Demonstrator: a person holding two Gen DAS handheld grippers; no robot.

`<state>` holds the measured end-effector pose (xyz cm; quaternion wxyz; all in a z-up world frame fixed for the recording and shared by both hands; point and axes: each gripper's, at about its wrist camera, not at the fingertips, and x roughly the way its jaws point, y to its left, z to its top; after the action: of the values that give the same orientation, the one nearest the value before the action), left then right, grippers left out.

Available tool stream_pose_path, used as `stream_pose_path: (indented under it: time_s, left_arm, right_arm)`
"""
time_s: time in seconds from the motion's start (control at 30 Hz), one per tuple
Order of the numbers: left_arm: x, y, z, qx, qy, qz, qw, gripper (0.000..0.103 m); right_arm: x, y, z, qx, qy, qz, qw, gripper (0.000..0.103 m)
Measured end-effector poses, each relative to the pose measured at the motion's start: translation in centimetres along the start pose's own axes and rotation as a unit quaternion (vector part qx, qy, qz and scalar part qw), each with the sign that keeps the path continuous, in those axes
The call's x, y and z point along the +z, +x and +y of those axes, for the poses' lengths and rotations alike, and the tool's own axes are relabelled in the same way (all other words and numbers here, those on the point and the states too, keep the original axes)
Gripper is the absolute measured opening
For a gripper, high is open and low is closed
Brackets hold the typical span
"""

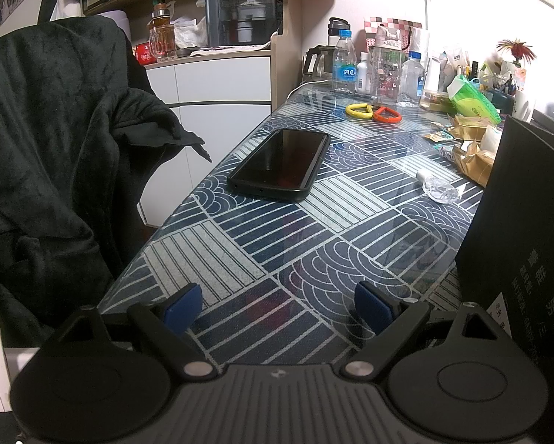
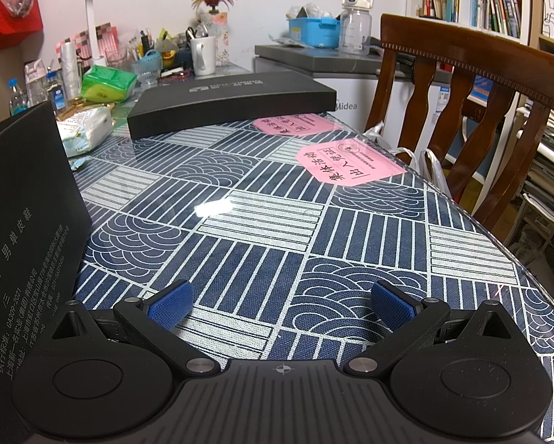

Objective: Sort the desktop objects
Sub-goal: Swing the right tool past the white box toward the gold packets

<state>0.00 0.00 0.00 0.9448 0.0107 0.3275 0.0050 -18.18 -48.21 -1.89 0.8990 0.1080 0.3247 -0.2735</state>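
My left gripper (image 1: 278,309) is open and empty, low over the near edge of the blue patterned table (image 1: 314,222). A black phone (image 1: 280,163) lies flat ahead of it. Farther back lie a yellow ring (image 1: 359,110) and an orange ring (image 1: 387,114), and a clear crumpled wrapper (image 1: 440,188) at the right. A black shoe box (image 1: 521,240) stands close on the right; it also shows in the right wrist view (image 2: 25,214). My right gripper (image 2: 282,305) is open and empty over the table (image 2: 277,222). A flat black box lid (image 2: 232,101) lies ahead.
Two pink cards (image 2: 349,161) lie under the glass top. Bottles (image 1: 343,63), a green tissue pack (image 1: 473,100) and snack packets (image 1: 469,148) crowd the back. A dark-draped chair (image 1: 54,148) stands left, a wooden chair (image 2: 473,111) right. A white mug (image 2: 202,55) stands behind the lid.
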Motion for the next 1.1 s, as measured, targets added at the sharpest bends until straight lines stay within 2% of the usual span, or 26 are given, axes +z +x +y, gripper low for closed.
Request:
stream_pose_path:
  time_s: [0.33, 0.43, 0.6, 0.7, 0.9, 1.0, 1.1]
  left_arm:
    - [0.1, 0.0, 0.0, -0.002, 0.002, 0.003, 1.0000, 0.103]
    - [0.9, 0.0, 0.2, -0.010, 0.001, 0.033, 0.9994, 0.103]
    - [2.2, -0.2, 0.4, -0.016, -0.027, 0.097, 0.9948, 0.103]
    - [2.9, -1.5, 1.4, -0.028, -0.063, 0.089, 0.9937, 0.103]
    - [5.8, -5.9, 3.2, 0.007, -0.122, 0.064, 0.9905, 0.103]
    - [7.5, -8.4, 3.4, 0.005, -0.115, 0.055, 0.9919, 0.103]
    - [8.8, -10.6, 2.5, 0.000, -0.077, 0.065, 0.9949, 0.103]
  right_arm:
    - [0.0, 0.0, -0.1, -0.001, -0.003, 0.002, 1.000, 0.103]
    - [0.7, 0.0, -0.2, 0.001, -0.005, 0.030, 1.000, 0.103]
    - [2.2, 0.4, 0.3, -0.009, 0.001, 0.087, 0.996, 0.103]
    - [3.1, -0.7, 0.4, -0.013, 0.005, 0.072, 0.997, 0.103]
    - [7.5, -5.5, 0.4, -0.036, 0.014, 0.025, 0.999, 0.103]
    - [9.9, -8.7, 0.3, 0.001, 0.037, 0.012, 0.999, 0.103]
    - [11.6, -11.5, 0.7, 0.060, 0.060, 0.004, 0.996, 0.103]
